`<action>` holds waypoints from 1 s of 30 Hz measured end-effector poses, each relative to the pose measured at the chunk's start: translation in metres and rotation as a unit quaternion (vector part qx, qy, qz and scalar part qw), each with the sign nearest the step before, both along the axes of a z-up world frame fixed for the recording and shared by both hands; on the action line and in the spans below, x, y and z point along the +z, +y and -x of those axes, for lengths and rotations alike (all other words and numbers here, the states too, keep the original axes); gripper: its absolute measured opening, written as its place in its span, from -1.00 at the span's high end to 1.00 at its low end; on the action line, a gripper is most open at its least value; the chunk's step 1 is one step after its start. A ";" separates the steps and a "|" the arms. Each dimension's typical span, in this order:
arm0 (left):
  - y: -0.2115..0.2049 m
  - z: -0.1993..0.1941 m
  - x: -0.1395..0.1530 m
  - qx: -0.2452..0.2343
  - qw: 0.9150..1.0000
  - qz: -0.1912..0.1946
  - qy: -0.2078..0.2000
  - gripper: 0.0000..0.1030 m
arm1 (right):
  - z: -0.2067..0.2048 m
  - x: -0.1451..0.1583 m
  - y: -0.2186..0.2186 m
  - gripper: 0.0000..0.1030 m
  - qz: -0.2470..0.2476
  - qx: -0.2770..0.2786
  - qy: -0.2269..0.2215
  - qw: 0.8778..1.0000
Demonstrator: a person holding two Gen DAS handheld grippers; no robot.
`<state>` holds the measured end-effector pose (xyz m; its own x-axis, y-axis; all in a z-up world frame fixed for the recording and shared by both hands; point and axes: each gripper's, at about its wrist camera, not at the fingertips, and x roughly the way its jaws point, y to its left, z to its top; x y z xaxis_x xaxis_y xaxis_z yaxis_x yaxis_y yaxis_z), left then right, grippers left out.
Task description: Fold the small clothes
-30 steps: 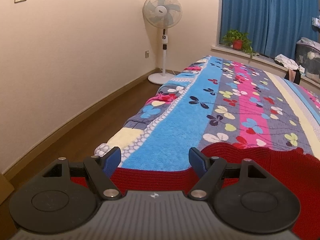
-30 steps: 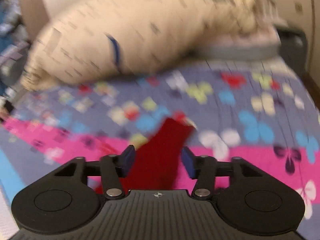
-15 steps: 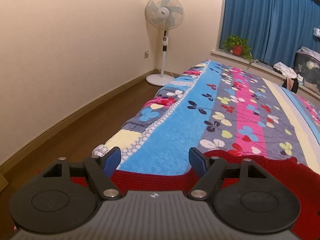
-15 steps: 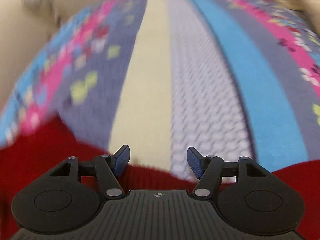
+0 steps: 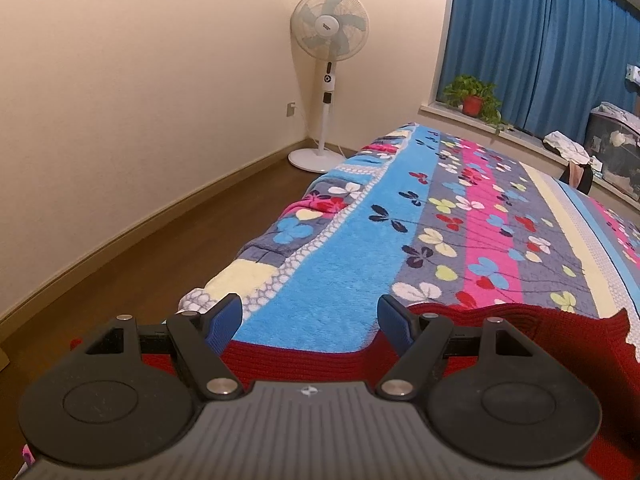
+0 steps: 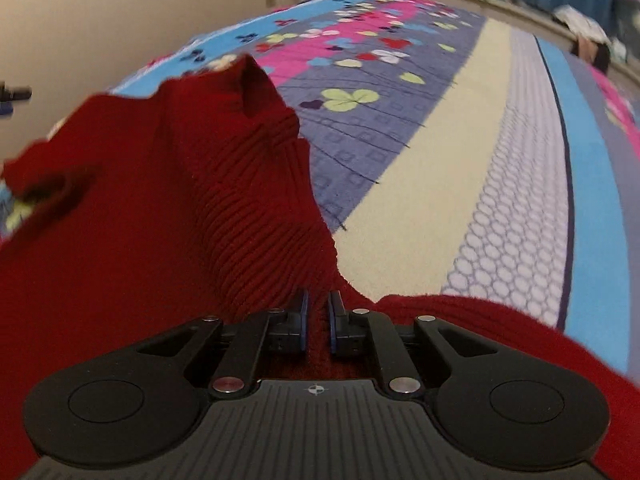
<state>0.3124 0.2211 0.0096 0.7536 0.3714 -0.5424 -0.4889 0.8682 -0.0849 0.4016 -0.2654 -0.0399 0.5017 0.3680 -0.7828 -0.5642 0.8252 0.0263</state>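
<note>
A red knitted sweater [image 6: 168,216] lies on the near end of a bed covered by a striped, flowered blanket [image 6: 440,152]. In the right wrist view the sweater fills the lower left, its ribbed fabric rising into a raised fold with a cuff-like opening at the top, and its edge runs down toward the right gripper [image 6: 316,320]. That gripper has its two blue-padded fingers [image 6: 303,320] drawn nearly together, with a narrow strip of the red knit pinched between them. In the left wrist view the sweater [image 5: 560,344] shows as a red band along the near edge of the blanket [image 5: 360,264], passing under the left gripper [image 5: 310,322]. The left gripper's fingers [image 5: 224,322] stand wide apart and grip nothing; the red hem lies just below and between them. Beyond the sweater the blanket stretches away in blue, grey, pink and cream stripes. To the left of the bed is a brown wooden floor [image 5: 132,264] and a pale wall [image 5: 140,100]. A white standing fan [image 5: 329,64] stands in the far corner. Blue curtains [image 5: 540,40] hang over a window ledge that bears a potted plant [image 5: 474,98] in a red pot.
</note>
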 end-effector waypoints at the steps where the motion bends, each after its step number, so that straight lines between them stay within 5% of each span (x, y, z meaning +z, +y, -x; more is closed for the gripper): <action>1: 0.000 0.000 0.000 0.000 1.000 0.000 0.000 -0.54 | -0.003 0.001 0.001 0.68 0.000 -0.008 -0.007 1.000; 4: 0.000 0.000 0.000 0.000 1.000 0.000 0.001 -0.54 | -0.019 -0.003 0.009 0.45 0.013 -0.029 -0.024 0.999; 12: 0.003 0.000 0.000 0.000 1.000 0.004 0.000 -0.54 | -0.062 -0.033 0.013 0.32 -0.003 -0.030 0.055 0.998; 18: 0.004 0.000 0.000 -0.001 1.000 0.006 -0.001 -0.54 | -0.064 -0.032 0.016 0.31 0.001 -0.009 0.068 0.998; 23: 0.004 0.000 0.000 0.000 1.000 0.007 -0.002 -0.54 | -0.062 -0.028 0.022 0.83 0.009 0.029 0.070 0.997; 27: 0.004 0.000 0.001 0.002 1.000 0.009 -0.003 -0.54 | -0.057 -0.005 0.023 0.89 0.018 0.017 -0.011 1.000; 30: 0.004 0.000 0.001 0.001 1.000 0.009 -0.004 -0.54 | -0.060 0.023 0.005 0.89 -0.011 -0.110 -0.135 0.985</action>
<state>0.3125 0.2248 0.0107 0.7572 0.3635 -0.5427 -0.4899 0.8656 -0.1038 0.4615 -0.2600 -0.0167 0.7594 0.2433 -0.6034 -0.3611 0.9291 -0.0798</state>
